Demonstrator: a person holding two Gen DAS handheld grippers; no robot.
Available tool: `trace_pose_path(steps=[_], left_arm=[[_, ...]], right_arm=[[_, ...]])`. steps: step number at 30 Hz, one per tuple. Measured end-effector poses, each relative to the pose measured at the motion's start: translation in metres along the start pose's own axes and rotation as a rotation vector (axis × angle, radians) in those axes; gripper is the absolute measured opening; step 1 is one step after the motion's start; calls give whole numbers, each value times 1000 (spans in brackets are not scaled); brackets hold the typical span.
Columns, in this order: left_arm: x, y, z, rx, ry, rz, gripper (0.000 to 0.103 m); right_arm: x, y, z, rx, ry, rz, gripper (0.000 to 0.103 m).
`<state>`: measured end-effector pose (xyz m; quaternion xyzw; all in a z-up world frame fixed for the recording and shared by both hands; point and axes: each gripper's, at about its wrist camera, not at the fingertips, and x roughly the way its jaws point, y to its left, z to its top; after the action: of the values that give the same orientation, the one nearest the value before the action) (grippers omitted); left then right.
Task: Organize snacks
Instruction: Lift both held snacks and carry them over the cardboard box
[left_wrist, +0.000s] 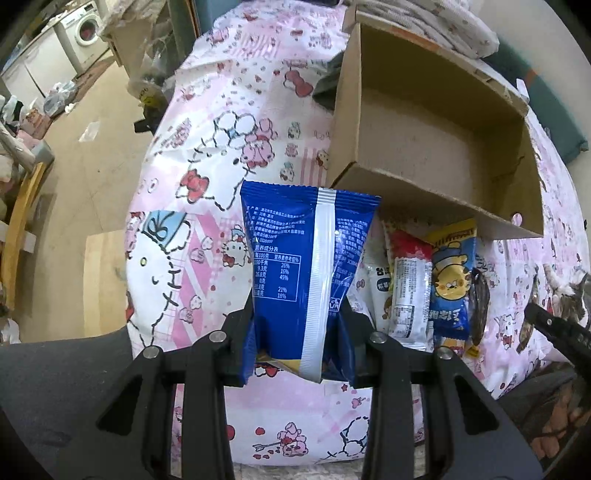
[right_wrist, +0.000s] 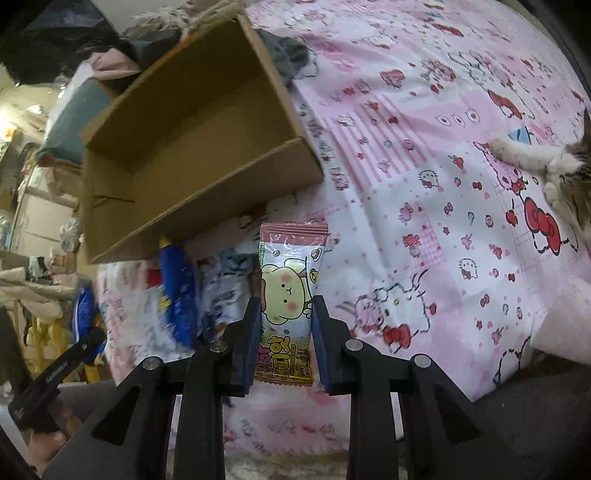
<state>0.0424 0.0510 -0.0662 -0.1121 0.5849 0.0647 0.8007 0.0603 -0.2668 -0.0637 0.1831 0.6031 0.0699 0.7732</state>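
Observation:
My left gripper (left_wrist: 299, 314) is shut on a blue snack packet (left_wrist: 306, 266) with a white back seam, held above the pink cartoon-print sheet (left_wrist: 207, 229). An open, empty cardboard box (left_wrist: 436, 133) lies just beyond it to the right. Several snack packets (left_wrist: 436, 284) lie in a row in front of the box. My right gripper (right_wrist: 284, 317) is shut on a pink and white bear-print snack packet (right_wrist: 290, 291). The box (right_wrist: 192, 147) is ahead to its left, with blurred snack packets (right_wrist: 177, 291) below it.
A cat (right_wrist: 554, 170) lies on the sheet at the right, its paw stretched out; it also shows in the left wrist view (left_wrist: 569, 295). Folded bedding (left_wrist: 424, 22) is behind the box. The bed's left edge drops to a cluttered floor (left_wrist: 81, 122).

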Motion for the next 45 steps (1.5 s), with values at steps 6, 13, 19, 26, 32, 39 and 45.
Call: trace_pose_path(steps=[6, 13, 19, 26, 32, 39, 45], left_arm=[[-32, -1, 12, -22, -69, -34, 32], [-68, -16, 49, -12, -160, -73, 32], [-78, -36, 83, 31, -209, -80, 32], [-67, -61, 110, 93, -238, -79, 32], [-42, -78, 127, 112, -224, -97, 32], [-12, -96, 136, 150, -228, -94, 32], [12, -103, 134, 193, -209, -91, 33]], right_arm=[[-40, 28, 4, -104, -79, 64, 27], [-73, 52, 38, -157, -195, 195, 27], [-76, 66, 71, -159, -250, 251, 27], [-57, 79, 105, -163, -255, 254, 27], [-27, 79, 123, -155, -232, 240, 27], [0, 69, 134, -136, -212, 229, 27], [21, 64, 132, -142, -179, 189, 27]])
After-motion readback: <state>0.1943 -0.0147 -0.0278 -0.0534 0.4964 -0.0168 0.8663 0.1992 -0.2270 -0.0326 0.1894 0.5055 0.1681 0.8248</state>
